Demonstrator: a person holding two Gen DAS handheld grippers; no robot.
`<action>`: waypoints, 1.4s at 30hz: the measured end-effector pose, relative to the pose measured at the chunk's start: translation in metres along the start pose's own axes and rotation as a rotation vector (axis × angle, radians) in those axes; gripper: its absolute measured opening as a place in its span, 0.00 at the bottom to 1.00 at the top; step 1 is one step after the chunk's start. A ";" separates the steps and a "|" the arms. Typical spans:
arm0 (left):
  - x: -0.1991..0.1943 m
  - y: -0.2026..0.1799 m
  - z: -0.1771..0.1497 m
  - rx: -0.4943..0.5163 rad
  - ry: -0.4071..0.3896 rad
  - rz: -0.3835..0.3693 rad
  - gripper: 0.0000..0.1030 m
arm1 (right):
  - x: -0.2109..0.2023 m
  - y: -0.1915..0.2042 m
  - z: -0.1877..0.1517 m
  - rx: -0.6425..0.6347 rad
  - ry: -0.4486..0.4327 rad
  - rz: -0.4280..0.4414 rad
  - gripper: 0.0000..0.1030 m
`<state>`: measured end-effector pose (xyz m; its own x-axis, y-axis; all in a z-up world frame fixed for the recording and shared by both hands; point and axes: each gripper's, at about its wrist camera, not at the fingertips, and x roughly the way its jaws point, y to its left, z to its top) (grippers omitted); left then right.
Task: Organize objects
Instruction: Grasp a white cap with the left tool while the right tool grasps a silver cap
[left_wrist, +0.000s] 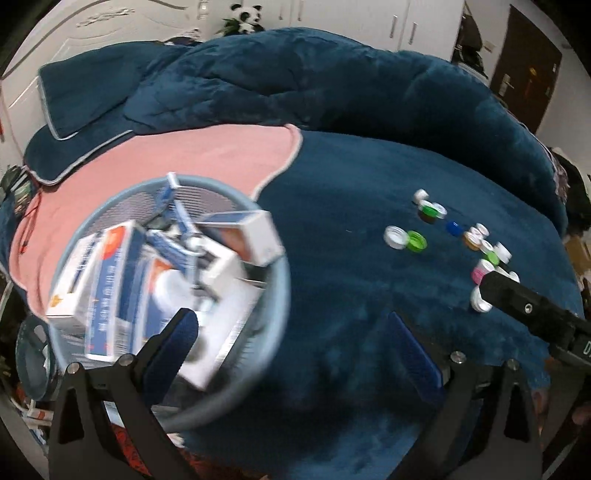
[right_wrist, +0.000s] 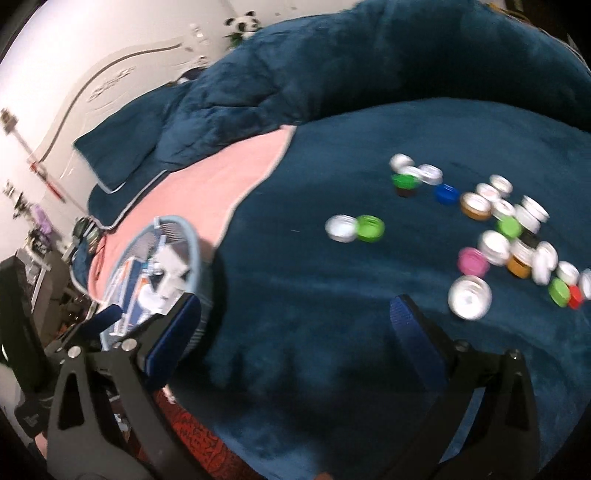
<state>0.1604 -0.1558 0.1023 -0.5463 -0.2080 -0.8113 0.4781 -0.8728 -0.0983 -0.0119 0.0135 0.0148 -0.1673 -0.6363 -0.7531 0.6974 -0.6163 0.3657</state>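
Observation:
A pale blue mesh basket (left_wrist: 255, 373) (right_wrist: 197, 254) full of white, blue and orange boxes (left_wrist: 110, 280) stands on the bed at the left. Several bottle caps (left_wrist: 465, 236) (right_wrist: 495, 229), white, green, blue, pink and orange, lie scattered on the dark blue blanket at the right. My left gripper (left_wrist: 291, 325) is open, its left finger over the basket's contents, nothing between its pads. My right gripper (right_wrist: 295, 314) is open over bare blanket, between basket and caps. The right gripper's black body (left_wrist: 532, 314) shows at the right edge of the left wrist view, beside the caps.
A pink blanket (left_wrist: 192, 155) lies under the basket, with dark blue pillows and a bunched quilt (left_wrist: 295, 81) behind. A panda toy (left_wrist: 245, 18) sits by the white headboard. Clutter and a shelf stand off the bed's left side (right_wrist: 33, 258).

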 end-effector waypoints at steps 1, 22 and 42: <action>0.002 -0.007 -0.001 0.011 0.006 -0.010 0.99 | -0.002 -0.007 -0.002 0.013 -0.002 -0.010 1.00; 0.092 -0.189 -0.027 0.303 0.137 -0.188 0.99 | -0.063 -0.211 -0.046 0.421 -0.052 -0.288 1.00; 0.131 -0.202 -0.017 0.246 0.133 -0.122 0.98 | -0.060 -0.236 -0.055 0.413 -0.034 -0.329 1.00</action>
<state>0.0039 0.0006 0.0062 -0.4869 -0.0493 -0.8720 0.2242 -0.9720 -0.0702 -0.1281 0.2230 -0.0567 -0.3583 -0.3885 -0.8490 0.2724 -0.9132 0.3029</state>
